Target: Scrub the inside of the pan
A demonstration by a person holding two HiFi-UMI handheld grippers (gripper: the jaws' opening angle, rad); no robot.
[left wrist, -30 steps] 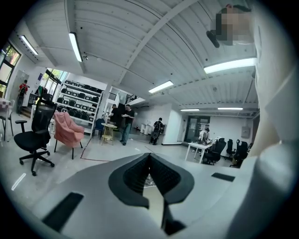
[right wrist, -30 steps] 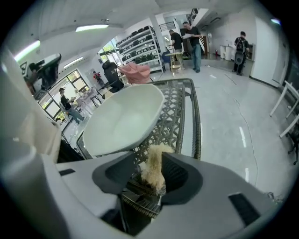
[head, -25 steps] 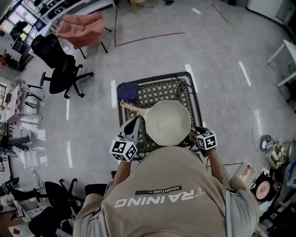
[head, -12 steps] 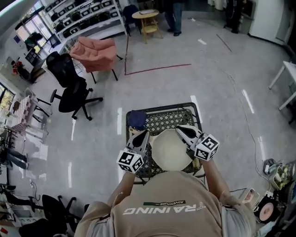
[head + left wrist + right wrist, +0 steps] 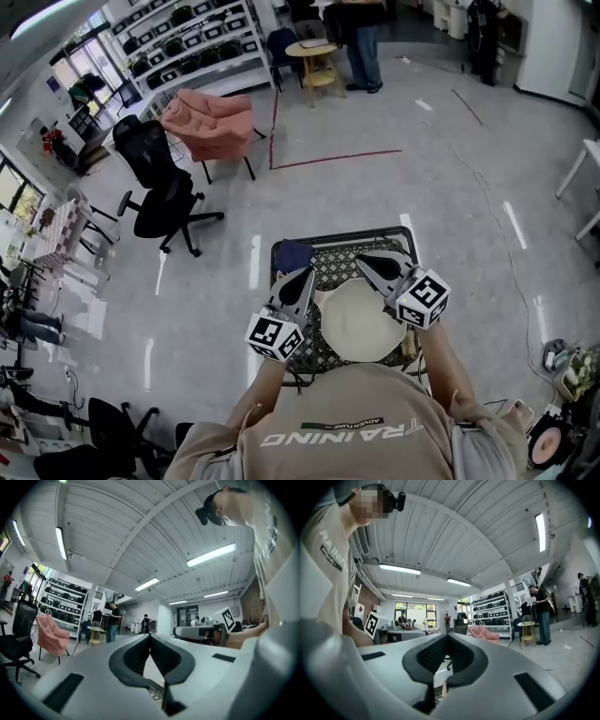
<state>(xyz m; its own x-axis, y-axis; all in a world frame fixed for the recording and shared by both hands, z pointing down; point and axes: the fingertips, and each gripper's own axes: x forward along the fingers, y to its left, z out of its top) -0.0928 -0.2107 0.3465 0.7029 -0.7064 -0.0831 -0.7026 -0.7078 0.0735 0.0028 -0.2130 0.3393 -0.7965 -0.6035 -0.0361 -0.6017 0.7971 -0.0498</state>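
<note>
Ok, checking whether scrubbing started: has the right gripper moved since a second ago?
Yes. The right gripper has gone from beside the pan's near-right rim to over its far-right rim, jaws shut on nothing.

Right gripper (image 5: 447, 637): we see both dark ribbed pads meeting at the tips, nothing between them. A thin tan sliver shows in the gap below the tips; we can't tell what it is. At left, the person's beige shirt (image 5: 328, 573) fills the edge, with a marker cube (image 5: 371, 624) by the forearm. Beyond the jaws we note a pink chair (image 5: 483, 632), shelving (image 5: 490, 603) stacked with bins, and a small round table (image 5: 528, 626) with a standing person (image 5: 541, 613) just beside it. Strip lights (image 5: 401, 569) run along the ribbed ceiling, and windows (image 5: 412, 611) are at the far wall.
</note>
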